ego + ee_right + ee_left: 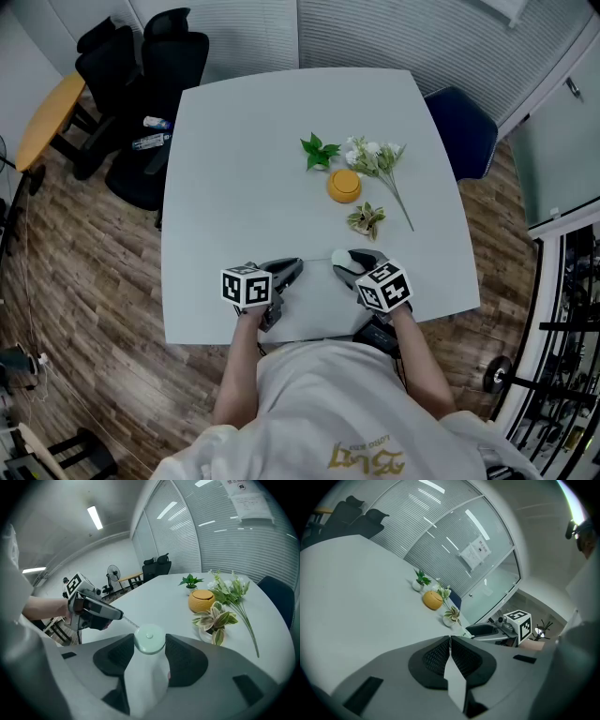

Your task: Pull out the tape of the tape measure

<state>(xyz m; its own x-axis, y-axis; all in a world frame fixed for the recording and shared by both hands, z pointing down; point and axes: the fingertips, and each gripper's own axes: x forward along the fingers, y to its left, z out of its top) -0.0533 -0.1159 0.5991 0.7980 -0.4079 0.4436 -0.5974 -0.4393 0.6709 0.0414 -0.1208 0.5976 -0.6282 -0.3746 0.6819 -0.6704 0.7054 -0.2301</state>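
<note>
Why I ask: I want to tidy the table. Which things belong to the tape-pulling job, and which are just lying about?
In the job:
- tape measure, gripped by the right gripper
- tape, thin, pinched in the shut left gripper

Lying about:
- orange pot
- green sprig
- white flower stem
- small variegated plant
- black chairs beyond the table

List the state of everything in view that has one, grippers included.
Tape measure: clamped by its sides.
Tape: pulled out a short way, straight.
Left gripper: shut on tape.
Right gripper: shut on tape measure.
Orange pot: upright on table.
Flower sprig: lying flat.
</note>
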